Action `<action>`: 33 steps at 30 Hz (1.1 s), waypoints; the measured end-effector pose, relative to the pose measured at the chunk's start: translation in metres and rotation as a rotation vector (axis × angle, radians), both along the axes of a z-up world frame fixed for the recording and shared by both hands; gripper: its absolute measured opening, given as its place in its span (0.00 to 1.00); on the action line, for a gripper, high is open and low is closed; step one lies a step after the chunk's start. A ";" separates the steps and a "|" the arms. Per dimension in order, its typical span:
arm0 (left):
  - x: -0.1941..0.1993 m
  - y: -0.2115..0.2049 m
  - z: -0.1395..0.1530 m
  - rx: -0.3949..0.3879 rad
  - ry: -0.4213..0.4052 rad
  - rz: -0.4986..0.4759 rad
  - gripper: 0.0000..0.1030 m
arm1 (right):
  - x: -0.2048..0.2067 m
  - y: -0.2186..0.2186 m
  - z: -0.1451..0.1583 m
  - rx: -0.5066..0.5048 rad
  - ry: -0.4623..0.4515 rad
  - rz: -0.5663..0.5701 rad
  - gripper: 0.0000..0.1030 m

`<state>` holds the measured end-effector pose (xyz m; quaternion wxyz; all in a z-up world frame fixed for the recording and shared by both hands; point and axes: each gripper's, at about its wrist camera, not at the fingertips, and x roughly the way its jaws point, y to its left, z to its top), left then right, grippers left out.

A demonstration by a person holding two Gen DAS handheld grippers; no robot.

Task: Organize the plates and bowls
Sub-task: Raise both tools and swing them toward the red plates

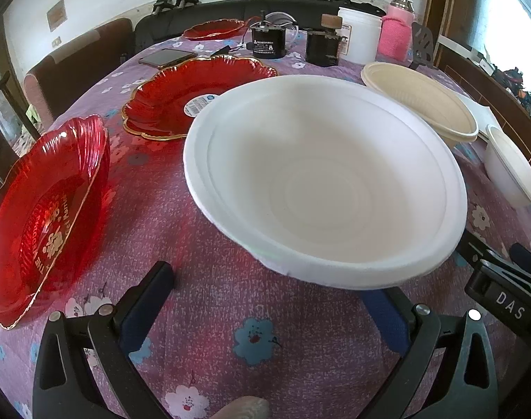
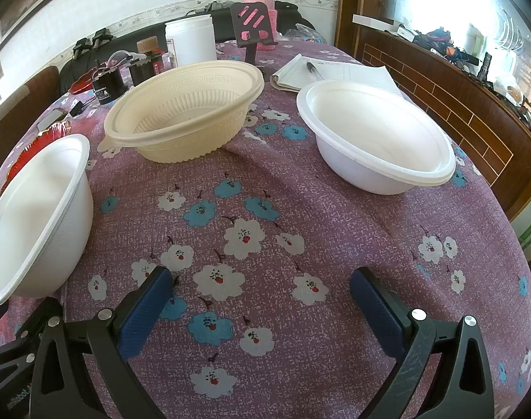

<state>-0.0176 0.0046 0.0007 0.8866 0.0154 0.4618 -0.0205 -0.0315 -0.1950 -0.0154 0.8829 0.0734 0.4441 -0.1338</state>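
While the left hand-held gripper stands spread wide, a white bowl sits tilted just beyond it, its near rim over the right finger; whether the two touch cannot be told. Left of this bowl lie two red plates on the purple flowered bench. The right hand-held gripper is also spread and empty, above bare cloth, with a cream bowl far left and another white bowl far right.

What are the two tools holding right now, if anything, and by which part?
Nothing is held. The left tool is open, its fingers wide apart beside the near rim of the white foam bowl. The right tool is open over the tablecloth.
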 end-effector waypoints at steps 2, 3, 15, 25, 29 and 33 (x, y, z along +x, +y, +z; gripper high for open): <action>0.000 0.000 0.000 0.001 -0.001 0.001 1.00 | 0.000 -0.001 0.000 0.000 0.000 0.000 0.99; 0.000 0.000 0.000 0.001 -0.001 0.002 1.00 | 0.000 0.000 0.000 0.000 0.000 0.000 0.99; -0.007 -0.002 0.001 0.008 0.033 0.068 1.00 | -0.001 0.000 0.001 0.002 0.001 -0.008 0.99; -0.032 0.002 0.002 0.002 0.084 -0.060 1.00 | -0.016 0.006 0.000 0.018 0.071 0.055 0.99; -0.053 0.013 0.013 -0.104 0.078 -0.092 0.93 | -0.028 0.008 0.000 0.017 0.071 0.084 0.99; -0.080 0.031 0.043 -0.158 -0.039 -0.107 0.93 | -0.031 0.012 0.001 0.016 0.079 0.103 0.99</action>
